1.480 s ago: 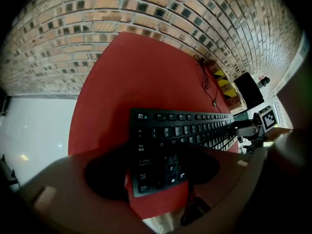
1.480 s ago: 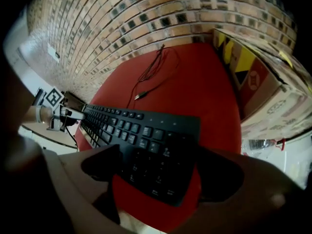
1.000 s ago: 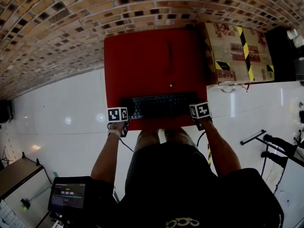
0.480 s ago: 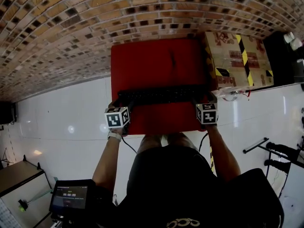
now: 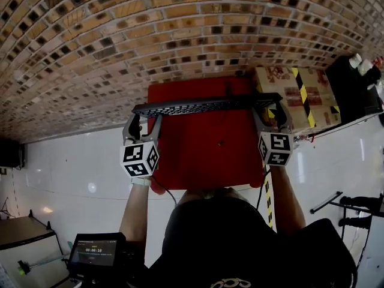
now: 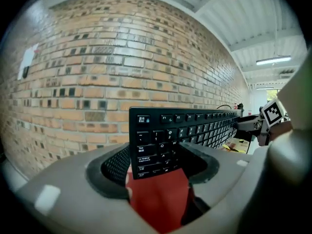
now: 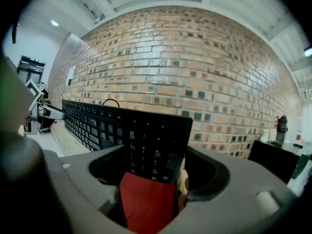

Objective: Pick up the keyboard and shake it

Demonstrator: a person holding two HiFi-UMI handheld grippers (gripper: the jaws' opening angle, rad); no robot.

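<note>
Head view, red table (image 5: 198, 155), brick wall (image 5: 120, 41), perhaps tiles (image 5: 72, 161), left claw (image 5: 144, 115) and right claw (image 5: 273, 111) clamp keyboard (image 5: 204, 105)

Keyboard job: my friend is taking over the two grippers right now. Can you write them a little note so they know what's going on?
Left gripper: shut on the keyboard, at its Esc end.
Right gripper: shut on the number-pad end; its jaws have just closed in a little.
Where: the keyboard hangs in the air between the two, above the red table, keys facing the person.
Done: the pick-up; the keyboard is off the table.
Left: the shaking. One moment cannot show whether it has begun.
</note>
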